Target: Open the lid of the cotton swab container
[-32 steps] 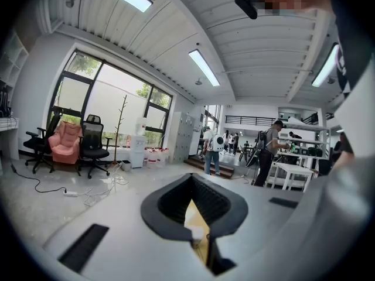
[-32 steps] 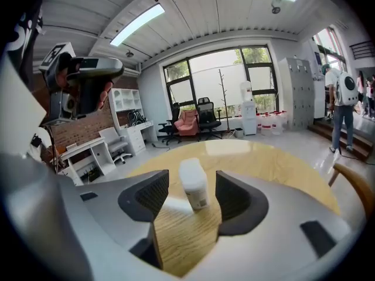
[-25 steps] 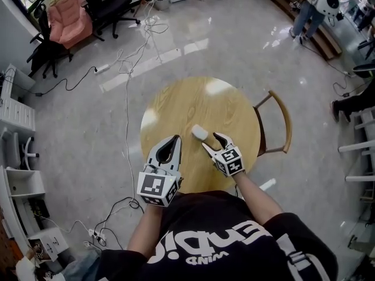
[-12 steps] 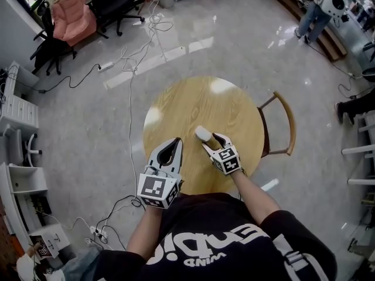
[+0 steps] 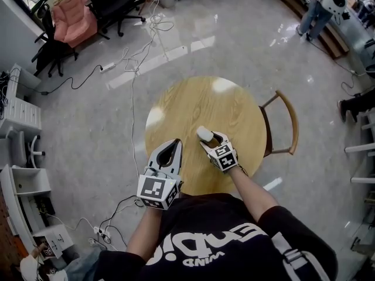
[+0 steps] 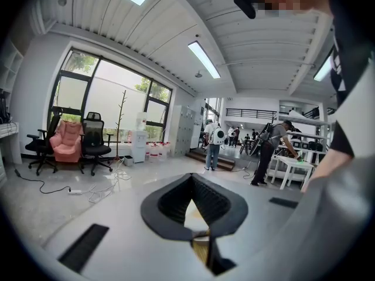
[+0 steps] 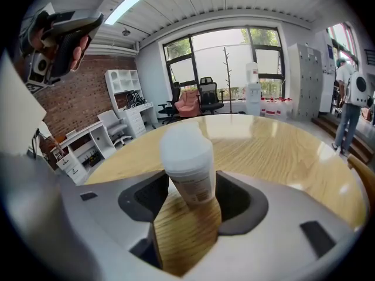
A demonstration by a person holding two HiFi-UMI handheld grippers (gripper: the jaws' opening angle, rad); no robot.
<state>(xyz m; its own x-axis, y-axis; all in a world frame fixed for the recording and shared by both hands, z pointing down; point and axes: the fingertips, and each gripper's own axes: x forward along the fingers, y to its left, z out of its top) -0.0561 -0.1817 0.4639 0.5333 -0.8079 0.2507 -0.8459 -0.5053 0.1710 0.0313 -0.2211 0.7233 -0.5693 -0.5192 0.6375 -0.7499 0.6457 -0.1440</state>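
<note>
White-capped cotton swab container [image 7: 188, 174] stands on the wooden table [image 5: 193, 101] between the parted jaws of the right gripper [image 7: 190, 206], seemingly ungripped. Clamp low on the body, leaving the lid [image 7: 186, 145] free. Beside it the left gripper [image 5: 173, 150] hovers closed, empty.

Your round wooden table [image 5: 193, 101] has a wooden chair [image 5: 292, 124] tucked at its three o'clock edge. At eleven o'clock stand a pink armchair [image 5: 73, 16] and a black office chair [image 5: 114, 2], with cables [image 5: 132, 81] trailing across the floor.
</note>
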